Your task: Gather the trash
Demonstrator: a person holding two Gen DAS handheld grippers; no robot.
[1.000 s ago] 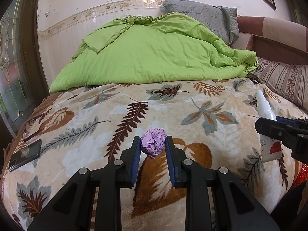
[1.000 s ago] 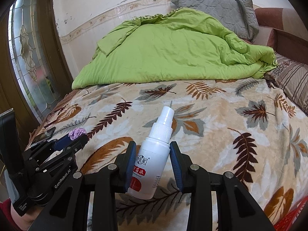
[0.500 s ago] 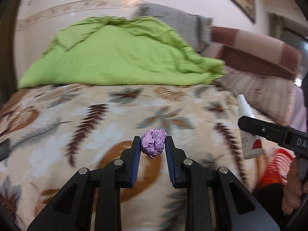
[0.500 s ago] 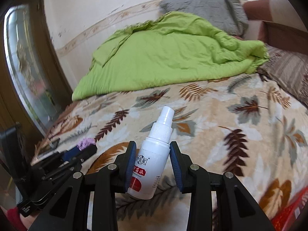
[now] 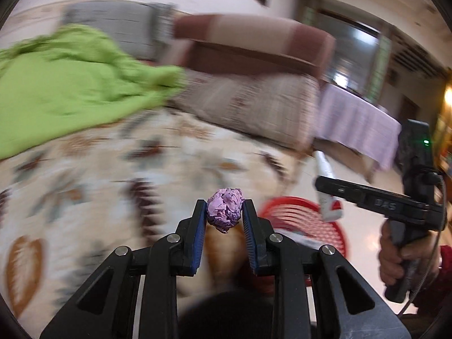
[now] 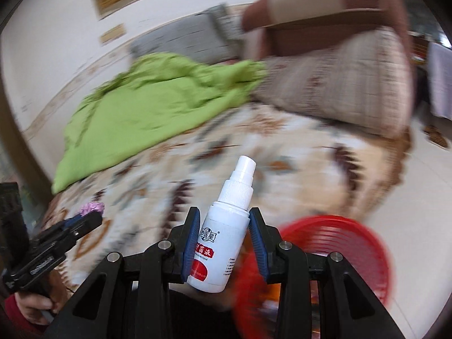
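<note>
A crumpled purple paper ball (image 5: 225, 210) sits pinched between the blue pads of my left gripper (image 5: 224, 214), held in the air above the bed's edge. My right gripper (image 6: 225, 227) is shut on a white spray bottle (image 6: 219, 243) with a red label, nozzle pointing up. A red slatted plastic basket (image 6: 333, 257) stands on the floor just right of the bed; in the left wrist view the red basket (image 5: 303, 223) shows beyond the paper ball. The left wrist view also catches the right gripper (image 5: 327, 186) with the spray bottle (image 5: 327, 186) over the basket. In the right wrist view the paper ball (image 6: 91, 208) shows at the left.
The bed's leaf-print blanket (image 5: 113, 180) fills the lower left, with a green duvet (image 5: 67, 84) behind it. A striped pillow (image 5: 248, 104) and a brown headboard (image 5: 248, 48) lie at the back. A table with a lilac cloth (image 5: 356, 124) stands beyond on a pale tiled floor (image 6: 418, 226).
Both grippers have swung right, away from the middle of the bed toward its right edge, still holding the paper ball and the bottle. The red basket has come into view below them.
</note>
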